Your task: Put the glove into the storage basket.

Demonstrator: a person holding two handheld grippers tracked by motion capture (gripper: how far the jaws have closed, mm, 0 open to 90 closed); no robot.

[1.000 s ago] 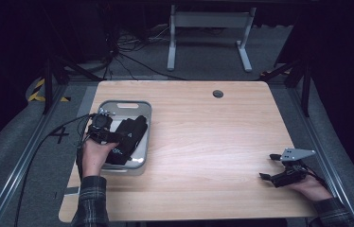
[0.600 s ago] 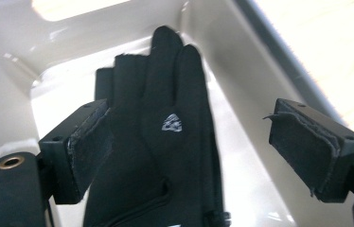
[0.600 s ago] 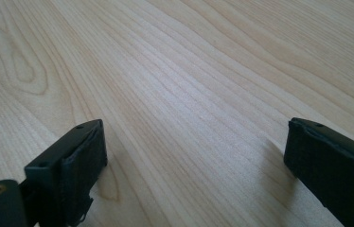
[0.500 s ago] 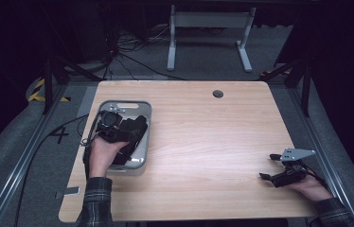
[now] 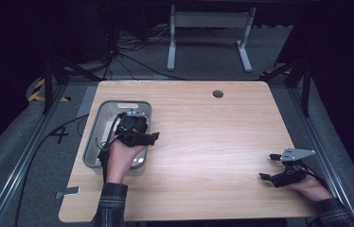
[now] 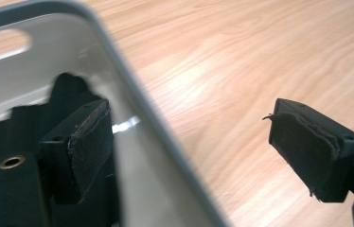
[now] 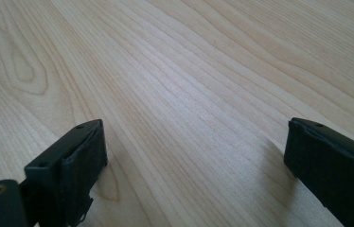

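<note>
A grey tray (image 5: 94,128) stands on the left part of the wooden table (image 5: 213,137). My left gripper (image 5: 139,135) hangs over the tray's right rim, held by a hand. In the left gripper view it (image 6: 196,146) is open wide and straddles that rim (image 6: 132,94), one jaw inside the tray and the other over bare wood. Nothing sits between its jaws but the rim. My right gripper (image 5: 269,166) rests low near the table's front right corner. Its jaws (image 7: 194,161) are open over bare wood and hold nothing.
A small round hole (image 5: 218,93) sits near the table's far edge. Beyond that edge stands a metal frame (image 5: 208,28) on the floor. A cable (image 5: 61,135) trails off the table's left side.
My left gripper has moved to the right, from over the tray's inside to its right rim. The right gripper has stayed put.
</note>
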